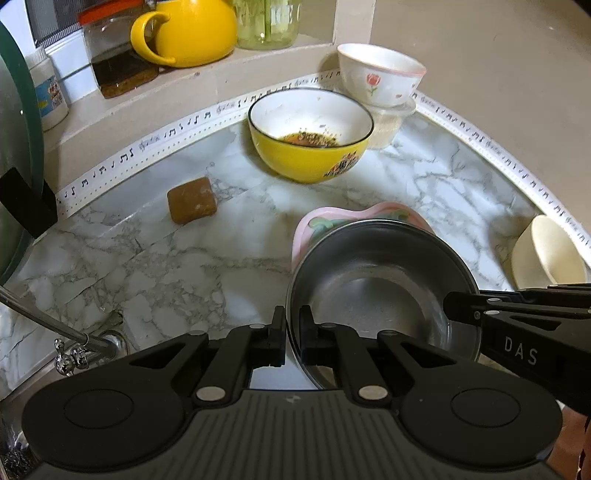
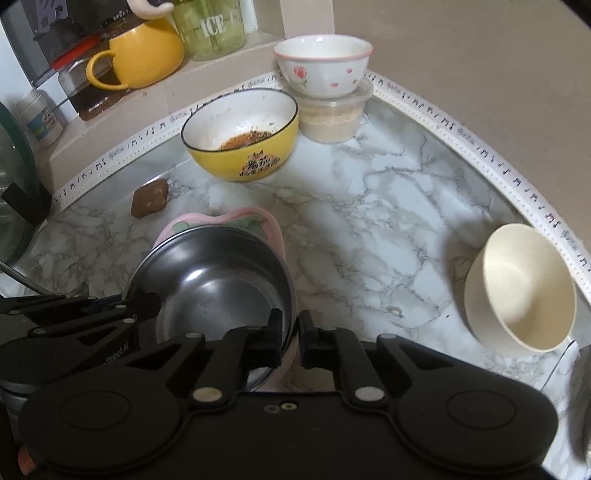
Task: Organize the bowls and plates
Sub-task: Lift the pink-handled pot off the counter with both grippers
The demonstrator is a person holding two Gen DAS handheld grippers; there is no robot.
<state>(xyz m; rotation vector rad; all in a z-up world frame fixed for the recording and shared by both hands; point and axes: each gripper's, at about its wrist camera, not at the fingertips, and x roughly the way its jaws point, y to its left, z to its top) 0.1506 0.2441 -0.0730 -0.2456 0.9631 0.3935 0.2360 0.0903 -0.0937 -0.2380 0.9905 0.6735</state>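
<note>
Green jar [image 2: 210, 27] reads "ICE" — rest cut off; left tool [image 1: 292, 334] and right tool [image 2: 290, 338] each clamp the steel bowl [image 1: 384, 288] rim — pink plate [image 1: 332, 218] mostly hidden beneath.

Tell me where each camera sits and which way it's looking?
Left wrist: rides the left gripper, looking down at the steel bowl it pinches; the right gripper pokes in.
Right wrist: rides the right gripper, pinching that bowl's other side; the left gripper shows.
Both see the yellow bowl and marble counter.
</note>
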